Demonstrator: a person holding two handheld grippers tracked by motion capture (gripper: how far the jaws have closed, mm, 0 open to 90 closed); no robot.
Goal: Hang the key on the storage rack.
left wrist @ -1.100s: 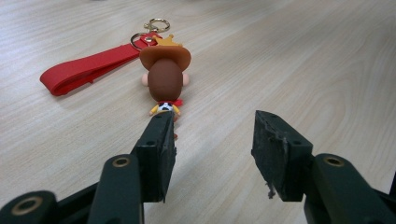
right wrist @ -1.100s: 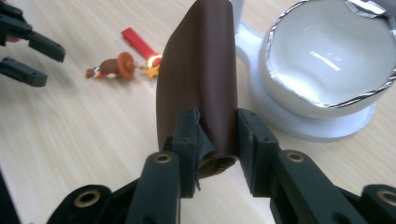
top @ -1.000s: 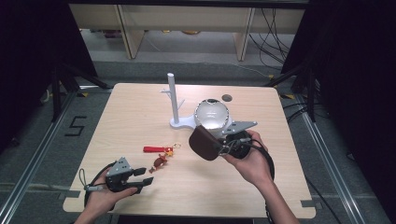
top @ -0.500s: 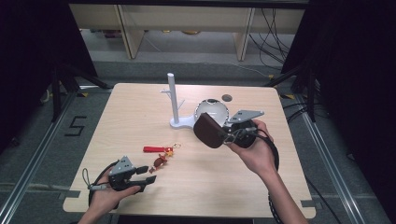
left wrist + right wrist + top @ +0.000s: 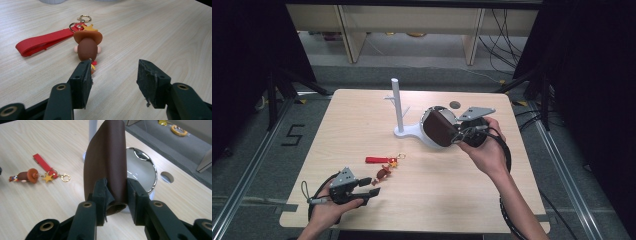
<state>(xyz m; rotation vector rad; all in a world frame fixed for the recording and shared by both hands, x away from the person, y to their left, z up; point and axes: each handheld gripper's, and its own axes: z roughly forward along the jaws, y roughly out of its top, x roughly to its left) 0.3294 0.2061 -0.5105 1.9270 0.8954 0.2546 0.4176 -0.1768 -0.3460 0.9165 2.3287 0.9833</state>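
My right gripper (image 5: 455,134) (image 5: 117,192) is shut on a brown leather pouch (image 5: 438,128) (image 5: 107,162), held up above the table beside a round silver mirror (image 5: 433,141) (image 5: 140,167). A keychain with a red strap (image 5: 376,160) (image 5: 41,42), gold rings and a small brown-hatted figure (image 5: 383,173) (image 5: 87,46) lies on the wooden table. My left gripper (image 5: 373,185) (image 5: 113,77) stands open near the front left, its jaws just short of the figure. One jaw tip is close to the figure's feet.
A white stand with a post and pegs (image 5: 397,107) rises at the table's middle, the mirror at its base. A round hole (image 5: 455,105) sits in the table (image 5: 452,200) behind it. Shelves and cables lie beyond the far edge.
My right gripper has carried the brown pouch up and away from me, over the mirror. My left gripper has crept a little toward the keychain figure.
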